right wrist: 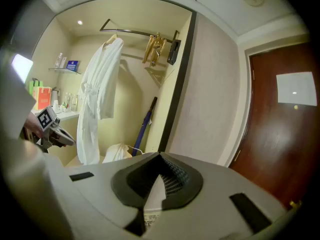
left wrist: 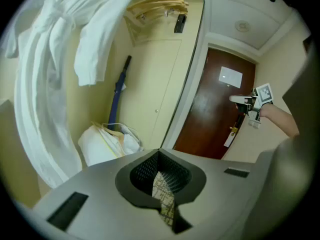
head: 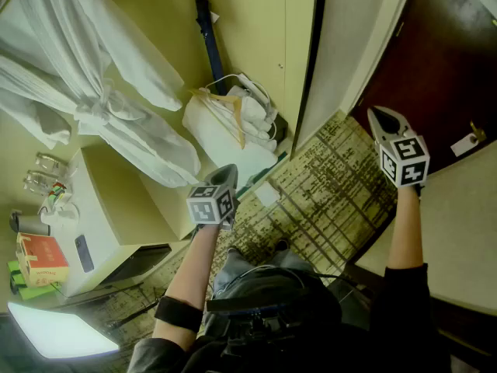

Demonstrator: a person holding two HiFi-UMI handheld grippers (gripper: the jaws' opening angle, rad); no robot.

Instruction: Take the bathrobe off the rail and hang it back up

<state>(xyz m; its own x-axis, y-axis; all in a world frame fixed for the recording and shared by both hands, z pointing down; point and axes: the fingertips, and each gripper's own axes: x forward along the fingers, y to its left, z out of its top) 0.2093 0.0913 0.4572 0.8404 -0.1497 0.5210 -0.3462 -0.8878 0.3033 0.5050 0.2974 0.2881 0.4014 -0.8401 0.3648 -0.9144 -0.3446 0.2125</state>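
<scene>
The white bathrobe hangs on a hanger from the metal rail inside the open closet, its belt tied at the waist. In the head view the bathrobe fills the upper left. My left gripper is shut and holds nothing; it sits below and to the right of the robe's hem, apart from it. My right gripper is also shut and empty, far to the right near the brown door. The left gripper view has the robe close on its left.
Spare wooden hangers hang at the rail's right end. A blue umbrella leans in the closet corner above a white laundry bag. A cream cabinet stands under the robe, with a red box beside it. Patterned carpet covers the floor.
</scene>
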